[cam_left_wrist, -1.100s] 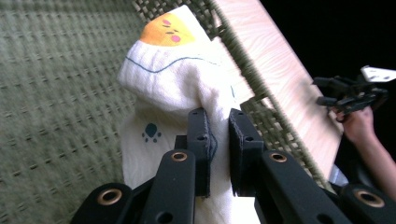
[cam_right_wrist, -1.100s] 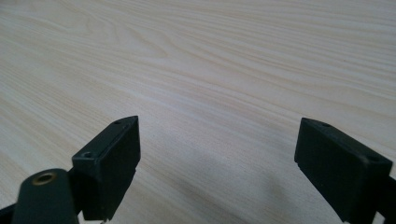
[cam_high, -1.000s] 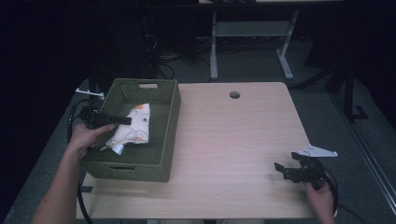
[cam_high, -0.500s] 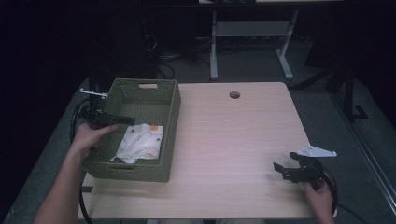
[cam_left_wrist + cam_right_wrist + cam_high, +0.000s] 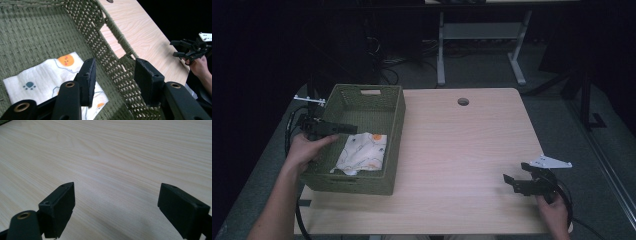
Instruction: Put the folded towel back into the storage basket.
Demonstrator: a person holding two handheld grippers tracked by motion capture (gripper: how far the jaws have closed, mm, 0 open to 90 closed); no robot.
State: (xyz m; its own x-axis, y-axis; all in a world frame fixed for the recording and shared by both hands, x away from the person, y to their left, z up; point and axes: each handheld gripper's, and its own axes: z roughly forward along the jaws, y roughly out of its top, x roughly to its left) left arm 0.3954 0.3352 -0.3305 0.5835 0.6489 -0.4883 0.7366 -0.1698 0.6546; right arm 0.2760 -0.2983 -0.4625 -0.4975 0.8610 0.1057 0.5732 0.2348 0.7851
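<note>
wooden table [image 5: 472, 150] is seen bare at centre | green woven basket [image 5: 394, 125] is set on its left part | white patterned cloth [image 5: 361, 152] is laid flat inside basket | left gripper [image 5: 113, 75] is held above cloth, jaws apart, empty | right gripper [image 5: 509, 181] is held low at table's right, jaws wide, empty

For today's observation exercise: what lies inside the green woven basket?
Inside the green woven basket lies one white printed cloth with orange and blue motifs, on its floor. Whatever is beneath the cloth is covered.
</note>
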